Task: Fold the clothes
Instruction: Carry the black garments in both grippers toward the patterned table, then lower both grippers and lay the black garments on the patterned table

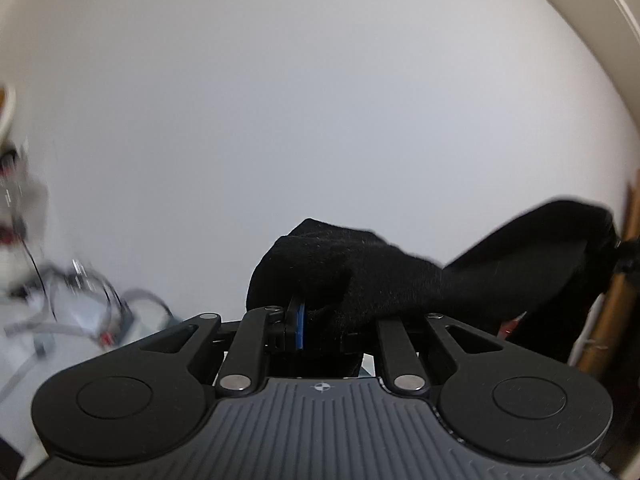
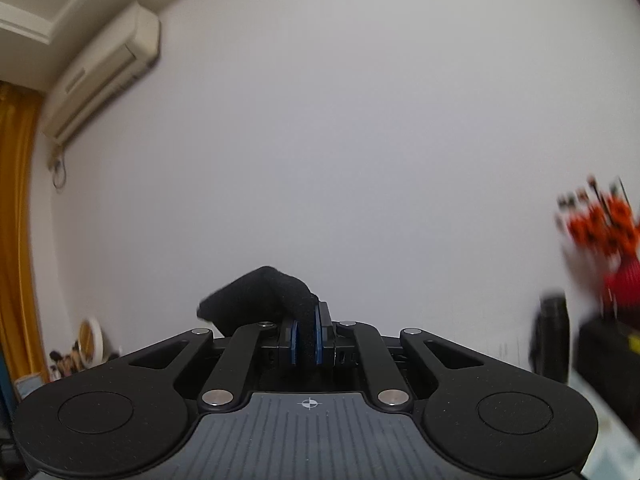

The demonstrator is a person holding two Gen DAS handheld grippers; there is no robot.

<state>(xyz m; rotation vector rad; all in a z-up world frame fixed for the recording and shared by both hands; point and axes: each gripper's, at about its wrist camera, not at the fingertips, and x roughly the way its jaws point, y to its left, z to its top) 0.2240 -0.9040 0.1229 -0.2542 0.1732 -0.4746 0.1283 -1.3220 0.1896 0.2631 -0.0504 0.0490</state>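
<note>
Left wrist view shows the left gripper (image 1: 316, 328) raised toward a plain white wall (image 1: 320, 120), its blue-padded fingers (image 1: 299, 330) pinched tight on a fold of a black garment (image 1: 360, 280). The cloth bunches over the fingertips, hiding the right-hand finger, and then stretches off to the right side of the picture, where it widens into a darker hanging mass beside a strip of brown wood (image 1: 618, 300). A small red patch shows just under the cloth there; what it is cannot be told. At the left edge, blurred cables and small items (image 1: 80, 292) lie on a pale surface.

Right wrist view shows the right gripper (image 2: 307, 338) also pointed at the wall (image 2: 360, 140). Its two blue pads (image 2: 319, 336) are clamped on a narrow band of the same black garment (image 2: 260, 296), which rises between the fingers and curls over to the left above the linkage. High on the left, an air conditioner (image 2: 104, 68) hangs on the wall beside an orange curtain (image 2: 16, 220). To the right, blurred red and orange flowers (image 2: 604, 232) stand near a dark cylinder (image 2: 552, 336). A round white object (image 2: 91, 344) sits low at the left.
</note>
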